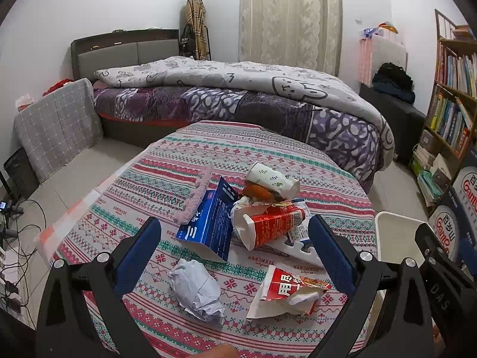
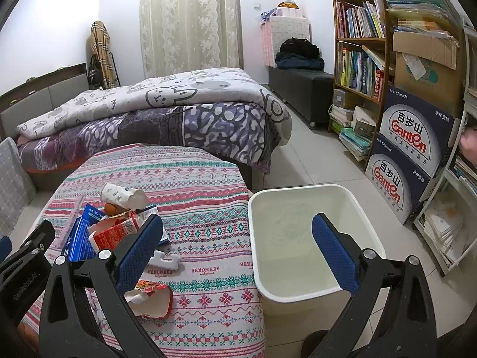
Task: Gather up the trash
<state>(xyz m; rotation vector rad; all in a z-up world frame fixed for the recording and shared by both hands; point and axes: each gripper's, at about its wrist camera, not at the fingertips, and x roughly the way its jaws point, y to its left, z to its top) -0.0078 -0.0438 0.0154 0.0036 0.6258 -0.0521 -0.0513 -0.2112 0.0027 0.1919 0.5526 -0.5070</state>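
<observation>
Left gripper point(image 1: 235, 238) over near edge of patterned table point(image 1: 208, 149), jaws spread wide, empty, touching nothing. Crumpled white paper point(image 1: 198, 291) on cloth just near of the jaw gap, slightly left; long axis running near-right to far-left. Torn red wrapper point(image 1: 286, 291) to its right; blue carton point(image 1: 208, 223), red carton point(image 1: 272, 226) and paper cup point(image 1: 272, 179) piled farther off. Right gripper point(image 2: 238, 247) likewise spread and empty, above white bin point(image 2: 313, 292) standing right of table. Left gripper judged nearer the paper.
</observation>
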